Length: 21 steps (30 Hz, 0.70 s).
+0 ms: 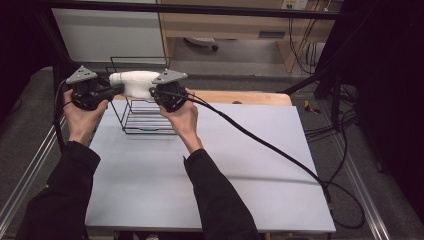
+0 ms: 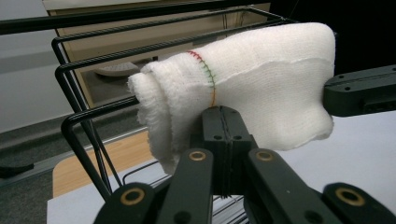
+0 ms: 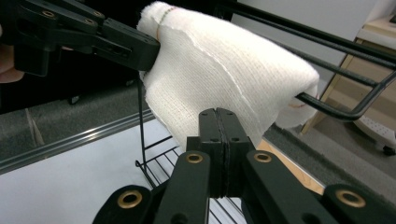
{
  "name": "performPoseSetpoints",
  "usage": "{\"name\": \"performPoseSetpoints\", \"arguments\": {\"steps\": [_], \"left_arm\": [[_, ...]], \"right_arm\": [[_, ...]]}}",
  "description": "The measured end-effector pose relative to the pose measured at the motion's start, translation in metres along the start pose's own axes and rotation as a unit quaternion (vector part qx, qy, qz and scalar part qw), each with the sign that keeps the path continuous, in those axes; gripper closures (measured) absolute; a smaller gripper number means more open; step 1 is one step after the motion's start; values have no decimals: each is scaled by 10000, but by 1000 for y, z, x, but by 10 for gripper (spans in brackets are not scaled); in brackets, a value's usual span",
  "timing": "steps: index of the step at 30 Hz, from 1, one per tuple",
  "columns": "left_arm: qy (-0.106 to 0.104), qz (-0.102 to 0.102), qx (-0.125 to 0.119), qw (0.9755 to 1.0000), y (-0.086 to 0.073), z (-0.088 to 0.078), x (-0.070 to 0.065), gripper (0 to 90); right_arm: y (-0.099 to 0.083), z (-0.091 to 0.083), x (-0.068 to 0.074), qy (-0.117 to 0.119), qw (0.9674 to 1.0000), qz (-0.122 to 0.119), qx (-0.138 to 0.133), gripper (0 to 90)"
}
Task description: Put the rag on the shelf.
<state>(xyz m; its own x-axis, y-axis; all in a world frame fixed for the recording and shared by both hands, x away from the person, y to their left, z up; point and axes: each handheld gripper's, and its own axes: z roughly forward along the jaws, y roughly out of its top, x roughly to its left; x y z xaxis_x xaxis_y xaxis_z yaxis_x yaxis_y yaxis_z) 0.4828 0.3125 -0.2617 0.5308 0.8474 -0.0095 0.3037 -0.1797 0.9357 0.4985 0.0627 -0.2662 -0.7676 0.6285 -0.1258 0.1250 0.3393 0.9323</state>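
While both pairs of jaws are pinched tight on the lower hem of the white cloth [image 2: 261,88], left gripper [image 1: 116,90] and right gripper [image 1: 152,91] hold it draped over the wire rack's [image 1: 145,122] top bar, so hanging looks nearly done, only release remaining.

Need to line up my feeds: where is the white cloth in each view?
High view: the white cloth is top centre-left, draped on the wire rack, between both grippers.
Left gripper view: cloth centre-right, above the closed jaws.
Right gripper view: cloth centre, over a rack bar.
Shared landmark: the black wire rack.
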Motion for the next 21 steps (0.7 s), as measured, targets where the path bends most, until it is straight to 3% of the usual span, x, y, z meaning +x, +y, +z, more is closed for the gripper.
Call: {"name": "performPoseSetpoints", "arguments": {"steps": [7,16,21], "left_arm": [[-92,-34,-18,10000,-2,-11,-1,844],[-359,-51,67,9993,-17,-25,-9,602],[-409,37,316,9987,-35,-26,-17,475]], "right_arm": [[6,-18,1,171,9998,63,-118,773],[-6,-44,-11,167,9994,279,138,444],[-22,-59,-18,125,9987,438,244,304]]}}
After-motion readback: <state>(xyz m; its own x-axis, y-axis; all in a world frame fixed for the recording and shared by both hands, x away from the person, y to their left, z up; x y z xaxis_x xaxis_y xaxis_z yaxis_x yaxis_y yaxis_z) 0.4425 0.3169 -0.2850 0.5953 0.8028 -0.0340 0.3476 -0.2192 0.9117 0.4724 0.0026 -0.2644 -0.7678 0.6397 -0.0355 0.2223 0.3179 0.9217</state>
